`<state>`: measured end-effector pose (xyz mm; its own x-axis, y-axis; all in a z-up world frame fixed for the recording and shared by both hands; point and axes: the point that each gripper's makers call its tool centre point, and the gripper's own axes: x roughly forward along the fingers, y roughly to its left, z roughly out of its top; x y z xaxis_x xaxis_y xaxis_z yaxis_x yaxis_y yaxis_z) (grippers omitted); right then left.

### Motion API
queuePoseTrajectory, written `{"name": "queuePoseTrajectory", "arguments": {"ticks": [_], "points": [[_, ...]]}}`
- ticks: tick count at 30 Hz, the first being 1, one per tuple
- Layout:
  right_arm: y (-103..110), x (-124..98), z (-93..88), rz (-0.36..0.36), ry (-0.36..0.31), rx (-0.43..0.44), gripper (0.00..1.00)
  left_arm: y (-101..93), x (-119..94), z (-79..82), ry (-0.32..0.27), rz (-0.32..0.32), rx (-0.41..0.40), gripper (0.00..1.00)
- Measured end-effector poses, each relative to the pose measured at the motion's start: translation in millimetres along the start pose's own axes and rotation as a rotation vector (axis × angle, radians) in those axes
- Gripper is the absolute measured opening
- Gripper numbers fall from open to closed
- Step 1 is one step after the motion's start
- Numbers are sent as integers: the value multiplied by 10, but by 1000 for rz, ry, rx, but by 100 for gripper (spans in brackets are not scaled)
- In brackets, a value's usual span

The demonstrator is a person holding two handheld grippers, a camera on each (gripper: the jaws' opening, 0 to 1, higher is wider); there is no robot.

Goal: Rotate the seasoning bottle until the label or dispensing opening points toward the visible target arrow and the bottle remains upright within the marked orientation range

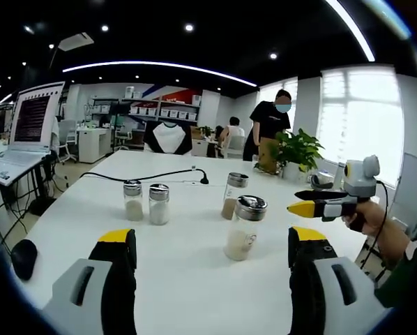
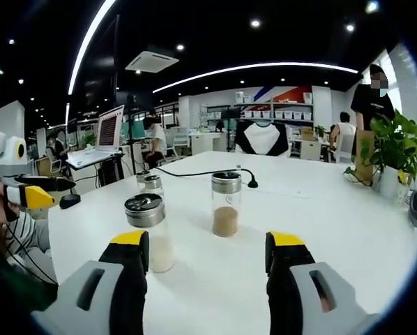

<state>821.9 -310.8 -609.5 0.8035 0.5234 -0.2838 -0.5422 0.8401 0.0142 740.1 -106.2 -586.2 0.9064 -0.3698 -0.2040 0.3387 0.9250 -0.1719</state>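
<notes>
While both grippers hover apart and empty over the white table [image 1: 180,279], the nearest seasoning bottle [image 1: 244,227] stands upright between the left gripper [image 1: 212,251] jaws' line; a careless off-centre squeeze by it or the right gripper [image 2: 207,255] could topple the bottle.

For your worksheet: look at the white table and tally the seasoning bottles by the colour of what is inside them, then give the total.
Bottles with white contents: 3: two side by side and the nearest one.
Bottles with brown contents: 1.
Total: 4 seasoning bottles, all upright on the table, all with metal lids.
</notes>
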Motion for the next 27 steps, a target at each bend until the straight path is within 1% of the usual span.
{"name": "queuePoseTrajectory", "arguments": {"ticks": [6,12,18,22,27], "points": [[-132,157,-21,-20,24,-7,67,16,-21,-9,4,9,-3,95],[-226,341,-21,-18,30,-14,66,25,-44,-13,7,14,-4,95],[-294,513,-56,-13,47,-19,66,38,-58,20,-3,19,-4,95],[-332,638,-84,-5,60,-1,66,27,-52,29,-3,14,-1,95],[-345,808,-78,10,64,-14,66,11,-41,36,-3,8,0,95]]}}
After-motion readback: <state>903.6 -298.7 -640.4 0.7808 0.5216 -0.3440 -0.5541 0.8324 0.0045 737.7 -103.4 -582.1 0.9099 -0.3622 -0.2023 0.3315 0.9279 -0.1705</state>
